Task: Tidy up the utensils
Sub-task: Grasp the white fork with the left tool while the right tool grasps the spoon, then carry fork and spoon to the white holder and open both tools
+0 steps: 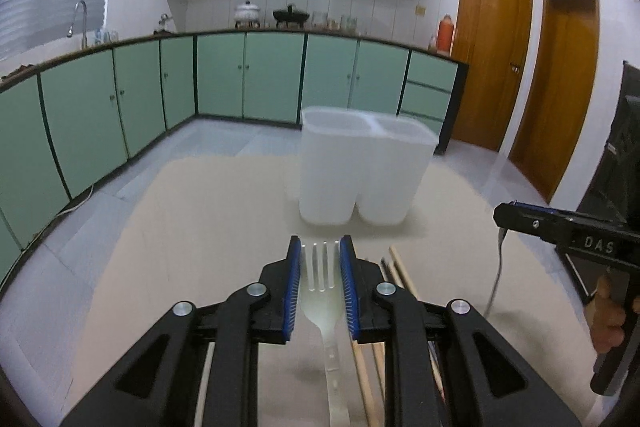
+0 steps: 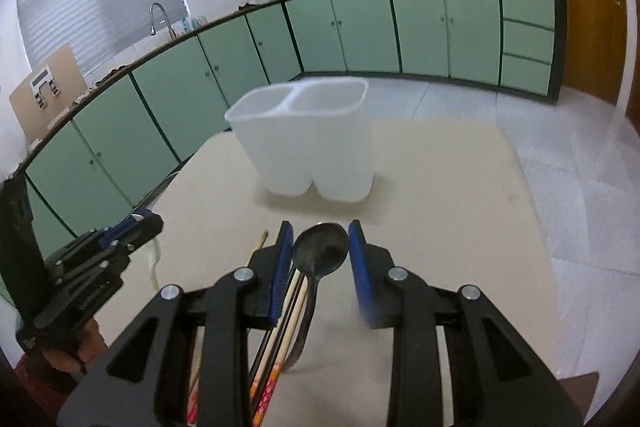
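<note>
Left gripper (image 1: 320,267) is clamped on a clear plastic fork (image 1: 323,301) at its neck, right gripper (image 2: 318,259) on a dark spoon (image 2: 320,254) at its bowl, both probably light, stiff, slippery, with the two-compartment white holder (image 1: 366,169) just ahead of both jaws.

Fork (image 1: 322,291) handle cut off btm; holder (image 1: 366,171) blurred.

Even, dim indoor light; strong fisheye bending at edges, dark corner vignette; motion blur on white holder (image 1: 366,171).
</note>
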### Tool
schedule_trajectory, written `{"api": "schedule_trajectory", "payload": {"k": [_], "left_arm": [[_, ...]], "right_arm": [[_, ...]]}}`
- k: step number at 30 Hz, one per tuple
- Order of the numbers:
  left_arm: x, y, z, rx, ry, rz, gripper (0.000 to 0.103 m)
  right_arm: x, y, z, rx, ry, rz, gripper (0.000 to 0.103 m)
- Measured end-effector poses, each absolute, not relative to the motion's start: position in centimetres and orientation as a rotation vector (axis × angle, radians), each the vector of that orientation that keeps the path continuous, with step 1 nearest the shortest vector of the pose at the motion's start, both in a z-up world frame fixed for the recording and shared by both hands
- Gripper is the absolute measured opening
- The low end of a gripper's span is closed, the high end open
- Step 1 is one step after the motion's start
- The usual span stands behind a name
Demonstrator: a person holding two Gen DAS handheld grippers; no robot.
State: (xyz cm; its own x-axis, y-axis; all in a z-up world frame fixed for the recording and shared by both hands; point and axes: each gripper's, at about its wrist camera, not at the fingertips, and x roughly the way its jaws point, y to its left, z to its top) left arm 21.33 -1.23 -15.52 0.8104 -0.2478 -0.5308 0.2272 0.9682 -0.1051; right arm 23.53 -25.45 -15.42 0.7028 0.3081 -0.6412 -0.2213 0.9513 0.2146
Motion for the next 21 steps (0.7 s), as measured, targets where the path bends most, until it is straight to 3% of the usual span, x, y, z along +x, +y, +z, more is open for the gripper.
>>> {"api": "schedule_trajectory", "payload": {"k": [11,21], "left_arm": [[22.9,-1.1,-12.3,-0.064,0.48,-0.262,0.019],[27.4,-2.5,-5.5,-0.068,0.305,-0.308,0.019]], "right_arm": [[24.8,-26.6,-12.5,0.134,0.652,0.309,0.027],[28.3,-27.6,-5.7,0.087,0.508,0.324,0.027]]}}
